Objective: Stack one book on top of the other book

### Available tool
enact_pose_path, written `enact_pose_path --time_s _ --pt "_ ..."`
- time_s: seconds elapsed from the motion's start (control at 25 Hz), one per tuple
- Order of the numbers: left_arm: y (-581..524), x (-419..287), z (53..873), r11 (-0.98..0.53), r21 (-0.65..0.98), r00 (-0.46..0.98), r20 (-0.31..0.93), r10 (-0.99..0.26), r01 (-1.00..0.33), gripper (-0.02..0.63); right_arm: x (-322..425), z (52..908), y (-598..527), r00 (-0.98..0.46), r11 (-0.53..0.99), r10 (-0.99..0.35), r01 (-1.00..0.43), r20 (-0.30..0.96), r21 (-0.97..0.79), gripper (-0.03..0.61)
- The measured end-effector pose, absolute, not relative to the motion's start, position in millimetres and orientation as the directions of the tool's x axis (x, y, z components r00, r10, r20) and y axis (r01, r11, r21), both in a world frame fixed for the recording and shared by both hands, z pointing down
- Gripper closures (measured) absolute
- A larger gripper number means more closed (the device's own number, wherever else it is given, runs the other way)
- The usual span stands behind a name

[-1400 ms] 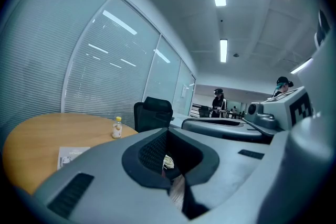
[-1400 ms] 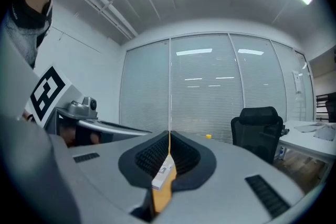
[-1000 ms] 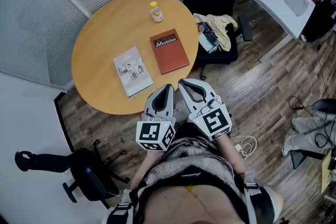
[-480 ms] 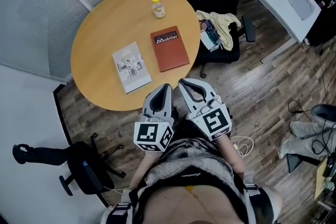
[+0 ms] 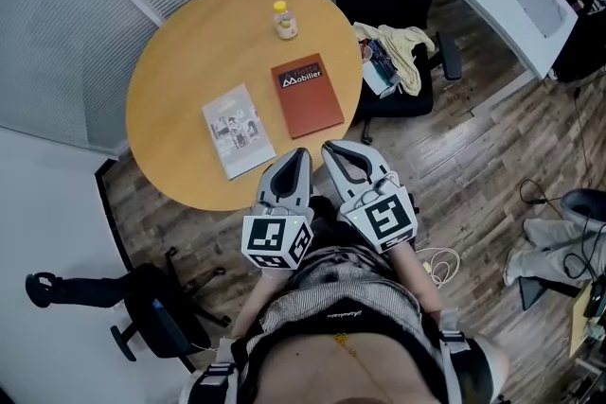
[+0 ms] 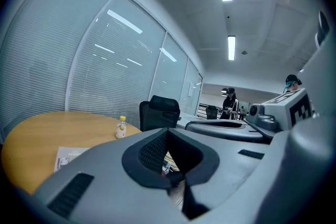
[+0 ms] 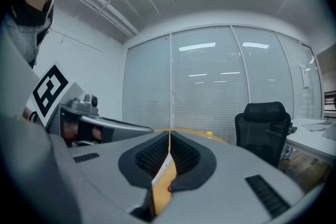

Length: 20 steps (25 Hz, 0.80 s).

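Here, left tool (image 5: 301, 154) and right tool (image 5: 329, 149) — jaws together, empty — hang before the desk (image 5: 180, 52); best to open early and grip the red book (image 5: 307, 96) level at its near edge.

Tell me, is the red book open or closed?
Closed. The red book lies flat on the round table with its front cover and title facing up; no pages show.
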<state>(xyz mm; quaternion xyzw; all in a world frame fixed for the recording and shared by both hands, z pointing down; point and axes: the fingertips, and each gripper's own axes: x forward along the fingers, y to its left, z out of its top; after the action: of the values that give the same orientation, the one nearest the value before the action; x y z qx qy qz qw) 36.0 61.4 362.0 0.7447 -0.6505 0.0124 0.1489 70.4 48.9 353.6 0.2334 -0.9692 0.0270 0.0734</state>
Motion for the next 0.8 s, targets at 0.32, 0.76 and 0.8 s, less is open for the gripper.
enact_pose_path --time_s 0.32,0.76,0.8 --pt "40 21 362 -0.131 0.209 0.176 0.211 -0.962 -0.969 0.594 52 352 29 -0.874 0.884 -0.459 -0.468 0.158 -0.02 0.554" --pt "22 4 362 -0.143 0.224 0.19 0.206 -0.96 -0.964 0.594 34 353 11 -0.871 0.885 -0.461 -0.466 0.17 0.011 0.554" --pt "20 2 363 -0.146 0.226 0.193 0.205 -0.959 -0.963 0.594 33 354 10 -0.868 0.881 -0.465 -0.473 0.173 -0.002 0.554"
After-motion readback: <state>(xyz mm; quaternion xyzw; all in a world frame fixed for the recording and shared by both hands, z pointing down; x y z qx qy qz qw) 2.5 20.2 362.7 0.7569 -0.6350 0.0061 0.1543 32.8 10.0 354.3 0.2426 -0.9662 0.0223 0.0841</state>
